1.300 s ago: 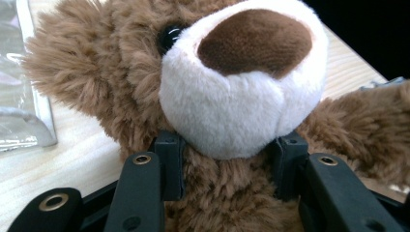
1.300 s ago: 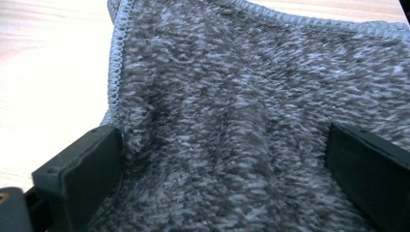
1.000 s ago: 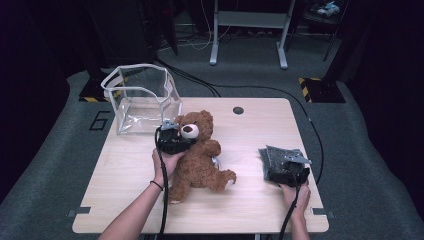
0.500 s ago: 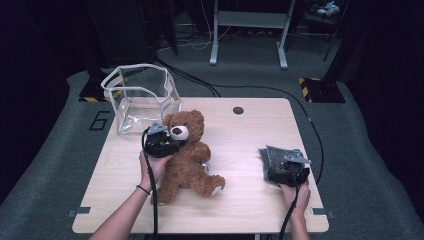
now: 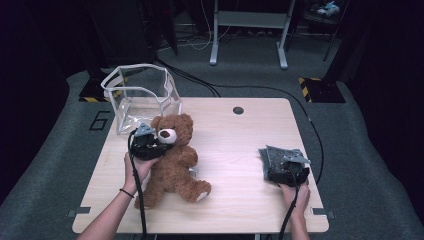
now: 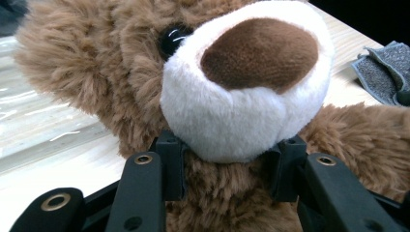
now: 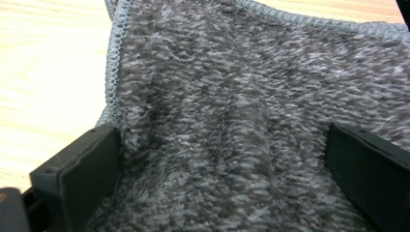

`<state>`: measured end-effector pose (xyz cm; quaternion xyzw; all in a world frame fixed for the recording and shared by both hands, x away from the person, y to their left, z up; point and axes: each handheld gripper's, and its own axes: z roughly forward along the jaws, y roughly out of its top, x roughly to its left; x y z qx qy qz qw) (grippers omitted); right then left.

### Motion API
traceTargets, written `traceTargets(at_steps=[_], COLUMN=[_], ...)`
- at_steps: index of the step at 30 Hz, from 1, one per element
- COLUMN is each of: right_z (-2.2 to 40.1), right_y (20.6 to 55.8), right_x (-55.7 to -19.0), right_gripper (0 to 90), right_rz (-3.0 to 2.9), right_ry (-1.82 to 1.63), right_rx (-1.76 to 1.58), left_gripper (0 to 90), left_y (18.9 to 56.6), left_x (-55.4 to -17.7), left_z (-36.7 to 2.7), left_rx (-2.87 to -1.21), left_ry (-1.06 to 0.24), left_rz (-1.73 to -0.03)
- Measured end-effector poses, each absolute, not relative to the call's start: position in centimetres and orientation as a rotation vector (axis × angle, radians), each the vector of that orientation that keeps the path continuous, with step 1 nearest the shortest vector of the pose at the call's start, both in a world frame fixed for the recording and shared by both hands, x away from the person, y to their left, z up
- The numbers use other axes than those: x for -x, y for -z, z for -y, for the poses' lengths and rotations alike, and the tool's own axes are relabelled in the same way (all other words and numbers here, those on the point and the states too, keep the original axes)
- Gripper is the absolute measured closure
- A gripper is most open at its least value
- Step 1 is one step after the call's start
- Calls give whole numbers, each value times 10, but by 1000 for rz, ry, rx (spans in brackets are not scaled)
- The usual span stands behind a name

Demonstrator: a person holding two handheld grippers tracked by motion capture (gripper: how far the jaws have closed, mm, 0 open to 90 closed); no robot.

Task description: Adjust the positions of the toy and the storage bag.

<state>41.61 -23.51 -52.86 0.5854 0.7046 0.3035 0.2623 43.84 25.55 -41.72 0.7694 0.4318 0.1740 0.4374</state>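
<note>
Fingers (image 6: 169, 166) of the left gripper (image 6: 225, 169) clamped on the neck of the brown teddy bear (image 6: 241, 92), one pad on each side just under the white muzzle, fur bulging between them. Seen from the high view, left gripper (image 5: 150, 145) pressed against the teddy bear's (image 5: 172, 160) throat from the bear's left side, held by the left hand (image 5: 136, 167) coming in from the near edge. Bear propped half upright on the near-left part of the light wooden table (image 5: 225, 135), head tilted toward the clear plastic bin (image 5: 140, 97), legs stretched toward the near edge, one pale sole showing. Bin standing open-topped at the far-left corner of the table, just behind the bear's head, touching or not cannot be told. Fingers (image 7: 92, 169) of the right gripper (image 7: 222, 179) spread wide on either side of a ridge of grey knitted cloth (image 7: 251, 121), pads resting at the fabric but not squeezing it. From above, right gripper (image 5: 292, 170) lying on the near edge of the folded grey knitted cloth (image 5: 272, 157) at the near-right part of the table, well apart from the bear, right hand (image 5: 295, 195) behind it. Small dark round grommet (image 5: 238, 110) set in the table near its far edge.
</note>
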Motion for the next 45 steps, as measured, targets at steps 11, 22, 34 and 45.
traceTargets(at_steps=[11,22,34,45], right_z=[234,234,234,234], right_y=[528,529,529,528], right_x=[-416,-416,-416,-416], right_gripper=[7,6,6,6], right_rz=[-1901,-1903,-1903,-1908], right_ry=[-822,-817,-817,-810], right_rx=[-1595,-1589,-1589,-1585], left_gripper=[583,570,383,345], left_y=[410,422,451,455], left_x=[-432,-436,-461,-466], left_z=[-281,-297,-297,-292], left_rx=[-1945,-1954,-1903,-1981], left_ry=[-432,-347,-279,-258], left_rz=[-1085,-1149,-1305,-1293])
